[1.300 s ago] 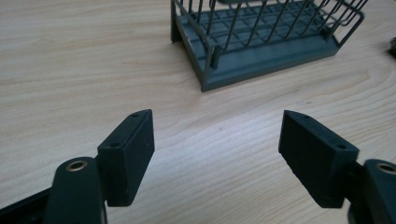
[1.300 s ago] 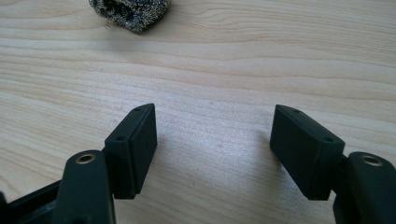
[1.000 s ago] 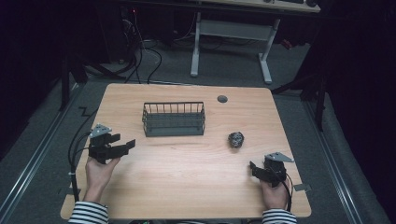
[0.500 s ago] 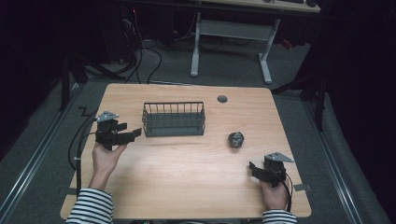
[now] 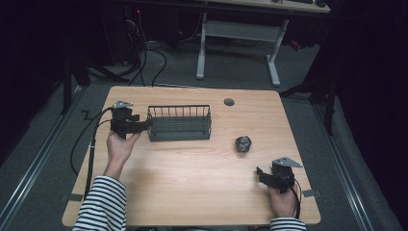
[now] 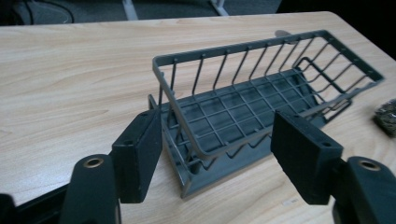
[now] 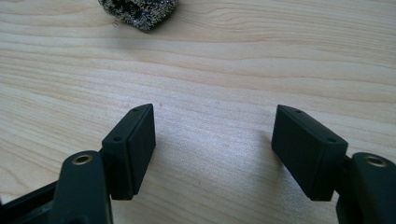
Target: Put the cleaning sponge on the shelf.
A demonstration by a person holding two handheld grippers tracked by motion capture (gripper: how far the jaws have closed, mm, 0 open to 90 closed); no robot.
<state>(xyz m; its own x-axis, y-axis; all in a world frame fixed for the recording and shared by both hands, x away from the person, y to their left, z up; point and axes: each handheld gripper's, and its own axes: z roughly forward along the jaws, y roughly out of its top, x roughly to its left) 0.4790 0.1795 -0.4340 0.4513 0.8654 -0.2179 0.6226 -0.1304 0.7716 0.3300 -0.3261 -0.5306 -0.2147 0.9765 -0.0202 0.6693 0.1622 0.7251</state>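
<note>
A grey wire basket (image 5: pixel 179 123) stands empty on the wooden table (image 5: pixel 192 192), left of centre toward the back. My left gripper (image 5: pixel 144 124) is at the basket's left end, open, its jaws straddling the near corner of the basket (image 6: pixel 243 116) without closing on it. A dark metallic scouring ball (image 5: pixel 243 144) lies to the right of the basket, and its edge shows at the right of the left gripper view (image 6: pixel 386 116). My right gripper (image 5: pixel 262 175) rests low at the front right, open and empty, with the ball (image 7: pixel 139 9) ahead of it.
A small round grey grommet (image 5: pixel 229 102) sits in the table near the back edge. Beyond the table are a desk frame's white legs (image 5: pixel 202 48) and cables on the floor. A black cable (image 5: pixel 89 144) trails from the left gripper off the table's left side.
My left gripper has moved forward and to the right, from the table's left edge up to the basket's left end. The right gripper has stayed put.
</note>
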